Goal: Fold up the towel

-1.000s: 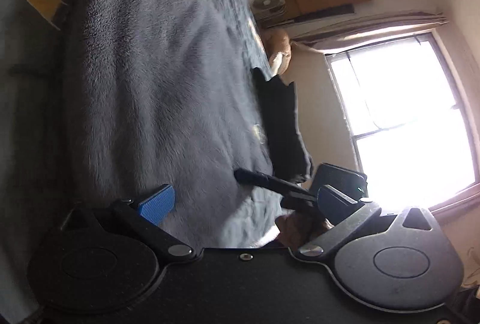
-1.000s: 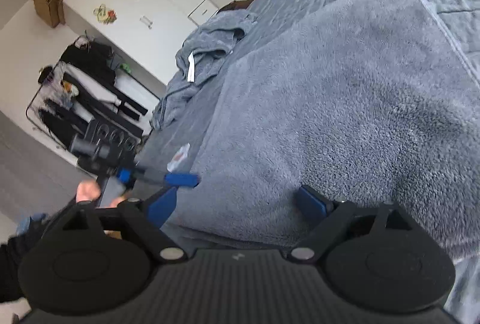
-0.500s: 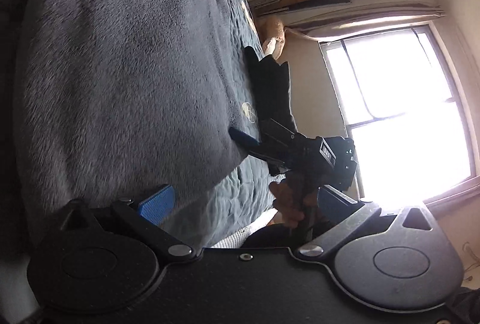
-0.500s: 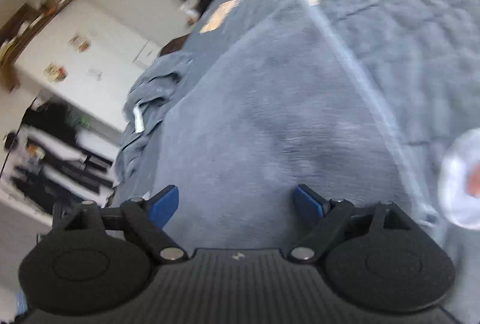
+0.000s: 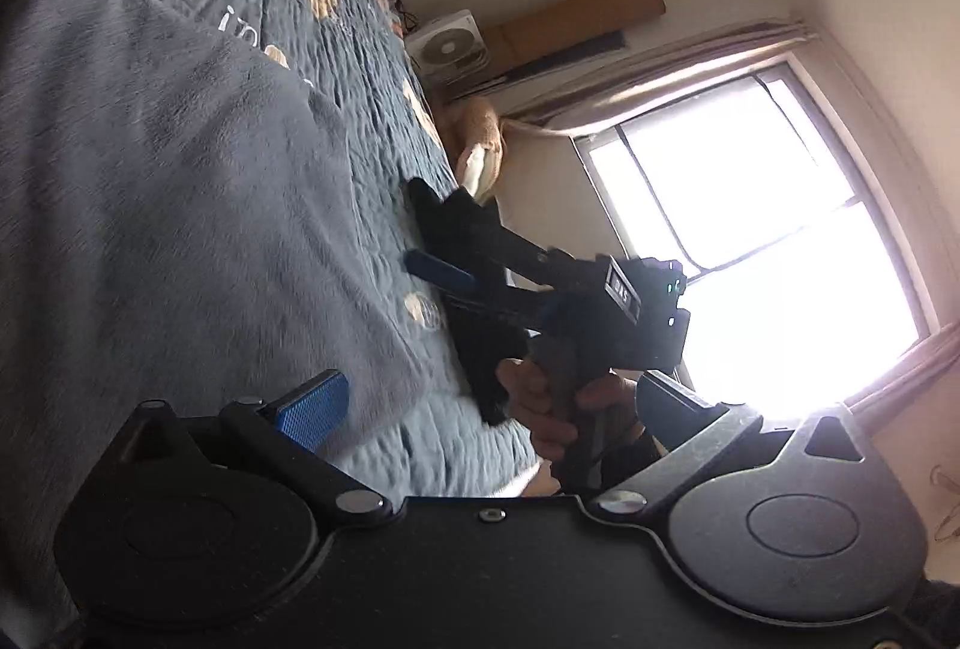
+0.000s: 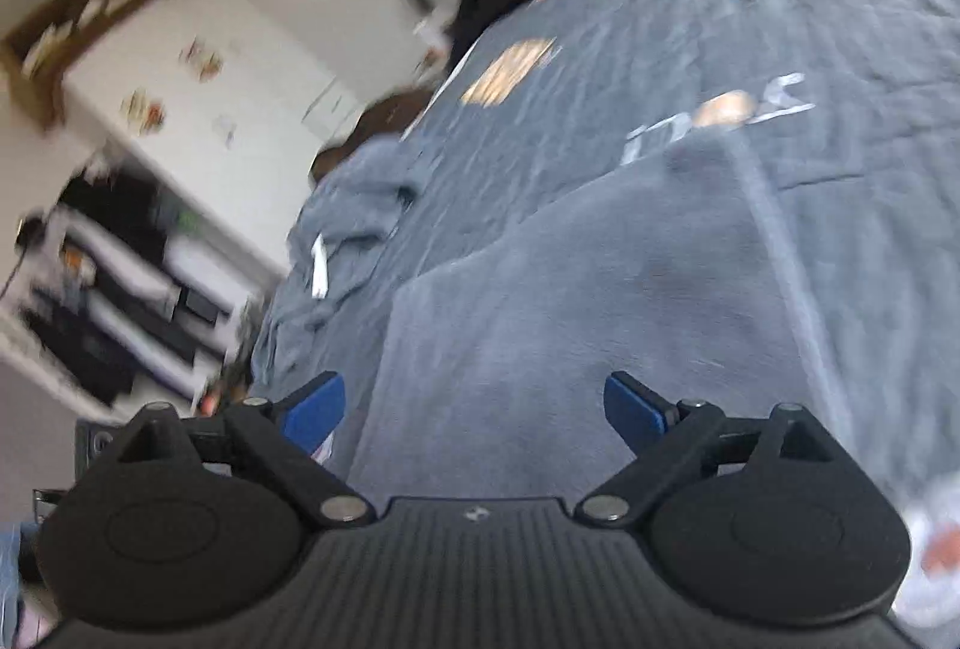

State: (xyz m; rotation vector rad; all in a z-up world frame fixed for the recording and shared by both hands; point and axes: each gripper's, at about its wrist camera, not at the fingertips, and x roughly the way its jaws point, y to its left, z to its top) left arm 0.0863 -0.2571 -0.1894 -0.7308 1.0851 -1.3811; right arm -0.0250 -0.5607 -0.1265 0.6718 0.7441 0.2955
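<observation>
Place was home bedroom. Bed [image 5: 360,66] took most of both views, covered by blue-grey quilt [image 6: 750,48] with tan patches and white lettering. Grey towel [image 6: 600,301] lay spread on it; second grey cloth [image 6: 342,229] sat rumpled at bed's edge. Bright window [image 5: 768,241] with gathered curtain [image 5: 660,60] stood in cream wall. White wardrobe [image 6: 198,108] with stickers on doors, cardboard boxes [image 6: 102,12] on top. Dark clothes hung on rack [image 6: 102,301] beside it.
</observation>
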